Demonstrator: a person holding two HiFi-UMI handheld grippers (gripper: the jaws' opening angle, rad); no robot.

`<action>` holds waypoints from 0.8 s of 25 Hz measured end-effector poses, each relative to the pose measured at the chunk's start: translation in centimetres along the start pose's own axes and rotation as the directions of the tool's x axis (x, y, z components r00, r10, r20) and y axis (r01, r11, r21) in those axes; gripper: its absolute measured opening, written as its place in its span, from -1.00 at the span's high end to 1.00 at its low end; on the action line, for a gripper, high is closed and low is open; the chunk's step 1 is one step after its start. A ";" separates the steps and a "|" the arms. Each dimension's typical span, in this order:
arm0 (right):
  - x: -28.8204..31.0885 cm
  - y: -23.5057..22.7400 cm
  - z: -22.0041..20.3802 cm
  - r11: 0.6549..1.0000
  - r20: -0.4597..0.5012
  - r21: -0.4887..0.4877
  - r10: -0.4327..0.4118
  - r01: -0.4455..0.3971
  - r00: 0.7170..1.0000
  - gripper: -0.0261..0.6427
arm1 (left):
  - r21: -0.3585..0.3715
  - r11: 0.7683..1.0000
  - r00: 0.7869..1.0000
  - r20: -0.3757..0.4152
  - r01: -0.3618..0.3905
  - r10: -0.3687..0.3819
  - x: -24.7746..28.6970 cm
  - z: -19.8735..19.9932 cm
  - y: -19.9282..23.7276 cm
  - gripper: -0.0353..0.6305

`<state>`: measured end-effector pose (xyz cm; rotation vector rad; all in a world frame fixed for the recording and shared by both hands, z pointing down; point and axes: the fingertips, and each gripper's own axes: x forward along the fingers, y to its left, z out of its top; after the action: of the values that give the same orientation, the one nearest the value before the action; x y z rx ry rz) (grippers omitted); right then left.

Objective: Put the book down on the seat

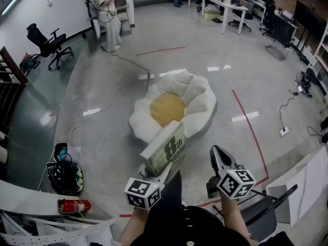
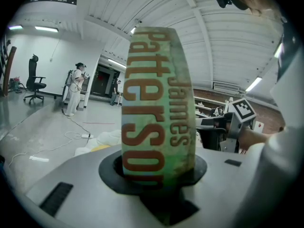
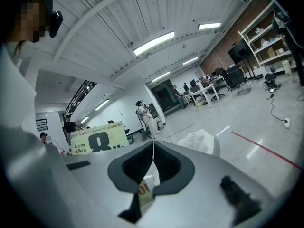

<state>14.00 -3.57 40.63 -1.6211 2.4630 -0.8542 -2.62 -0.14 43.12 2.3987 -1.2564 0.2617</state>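
Book (image 1: 166,148) is clamped by its near end in the left gripper's (image 1: 160,172) part-open jaws, short of the seat (image 1: 197,99), probably for laying far end first; right gripper (image 1: 217,154), shut and empty, is held clear at right.

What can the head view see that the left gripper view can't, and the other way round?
Only the head view: the red fire extinguisher and the full petal shape of the white seat. Only the left gripper view: the lettering on the spine of the book and the ribbed ceiling. Both: the book clamped in the left hand-held gripper, and a person in white standing.
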 end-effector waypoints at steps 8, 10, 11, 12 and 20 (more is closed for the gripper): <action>6.1 -2.0 2.7 1.000 -0.008 0.020 -0.016 0.016 1.000 0.89 | -0.014 1.000 1.000 0.004 0.009 -0.009 5.1 3.2 3.9 0.41; 7.9 -2.2 3.4 1.000 -0.013 0.017 -0.019 0.019 1.000 0.89 | -0.022 1.000 1.000 0.002 0.017 -0.017 6.4 4.0 4.9 0.41; 8.8 -2.4 3.8 1.000 -0.015 0.018 -0.021 0.022 1.000 0.89 | -0.027 0.999 1.000 0.000 0.017 -0.017 7.1 4.3 5.6 0.41; 9.7 -2.6 4.3 1.000 -0.017 0.020 -0.024 0.024 1.000 0.89 | -0.031 0.999 1.000 -0.003 0.015 -0.015 7.8 4.6 6.3 0.41; 17.1 -4.9 8.4 0.998 -0.015 0.020 -0.058 0.058 0.998 0.89 | -0.049 0.998 0.999 -0.024 0.028 -0.029 14.3 8.2 11.6 0.41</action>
<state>13.48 -23.22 39.95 -1.6939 2.4195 -0.8979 -4.11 -20.24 43.96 2.3632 -1.2027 0.2478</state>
